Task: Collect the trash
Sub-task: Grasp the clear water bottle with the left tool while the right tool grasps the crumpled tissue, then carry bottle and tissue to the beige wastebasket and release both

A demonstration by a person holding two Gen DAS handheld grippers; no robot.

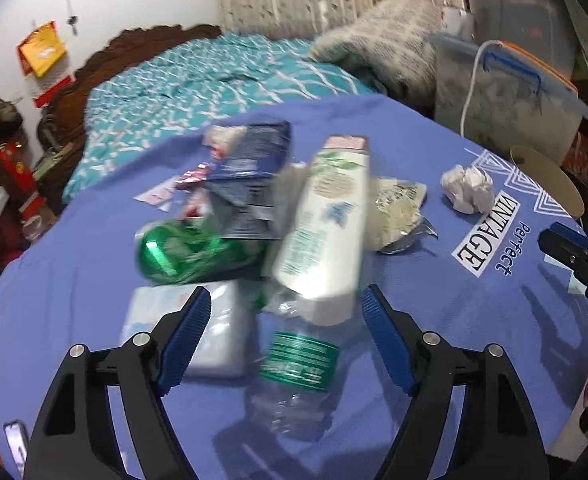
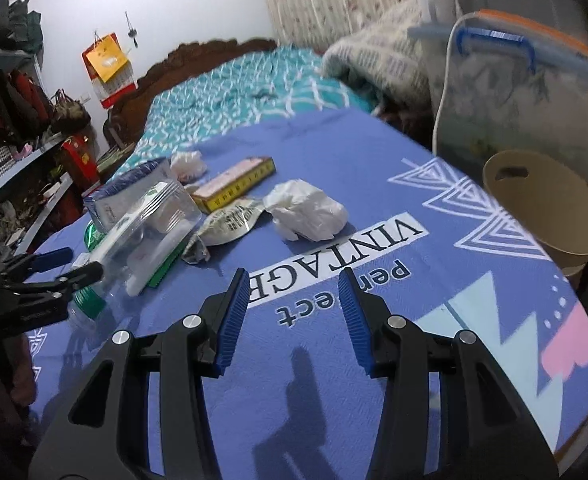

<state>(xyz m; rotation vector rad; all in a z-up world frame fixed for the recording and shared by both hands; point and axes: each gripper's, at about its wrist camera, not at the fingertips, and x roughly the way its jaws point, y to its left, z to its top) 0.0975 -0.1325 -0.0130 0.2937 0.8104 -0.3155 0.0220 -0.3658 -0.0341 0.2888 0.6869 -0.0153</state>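
Note:
A heap of trash lies on the blue cloth (image 1: 433, 320). In the left wrist view I see a clear plastic bottle with a green label (image 1: 294, 364), a white carton (image 1: 321, 228), a green can (image 1: 186, 252), dark blue wrappers (image 1: 250, 160), a clear packet (image 1: 397, 212) and a crumpled white paper (image 1: 467, 188). My left gripper (image 1: 284, 300) is open, its jaws around the bottle's upper part. My right gripper (image 2: 294, 280) is open and empty above the cloth (image 2: 373, 360), short of the crumpled paper (image 2: 305, 216). The left gripper's fingertips (image 2: 60, 256) show there too.
A tan paper bucket (image 2: 545, 216) stands at the table's right edge. A pink and yellow box (image 2: 234, 184) and a second paper ball (image 2: 188, 166) lie further back. A bed with a teal cover (image 1: 214, 76) is behind, a plastic storage box (image 1: 505, 100) at right, shelves at left.

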